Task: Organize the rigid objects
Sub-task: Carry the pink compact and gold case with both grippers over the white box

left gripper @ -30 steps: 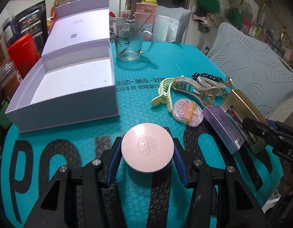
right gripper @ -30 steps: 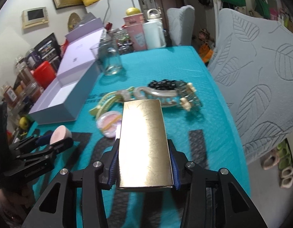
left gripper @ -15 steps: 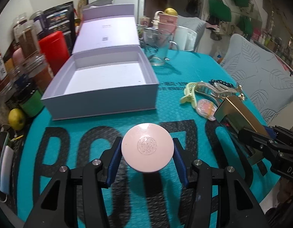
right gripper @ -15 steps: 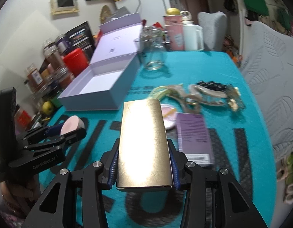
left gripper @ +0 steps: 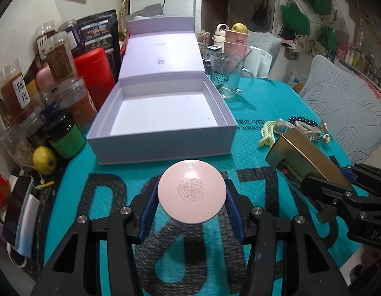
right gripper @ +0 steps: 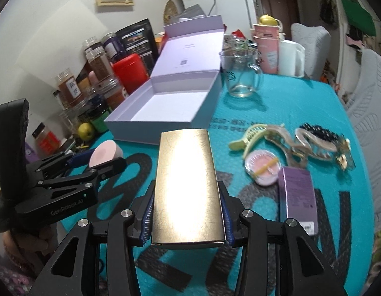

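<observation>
Lilac box open ahead, jars left, hair clips right

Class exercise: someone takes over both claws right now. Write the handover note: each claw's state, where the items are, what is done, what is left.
Left claw: shut on the round pink compact, held above the mat in front of the open lavender box.
Right claw: shut on the gold box, also in the air.
On the teal mat: purple box, small pink case, hair clips.
Done: both items picked up.
Left: nothing is in the lavender box yet; it seems the likely place for both held items, then the rest.
</observation>
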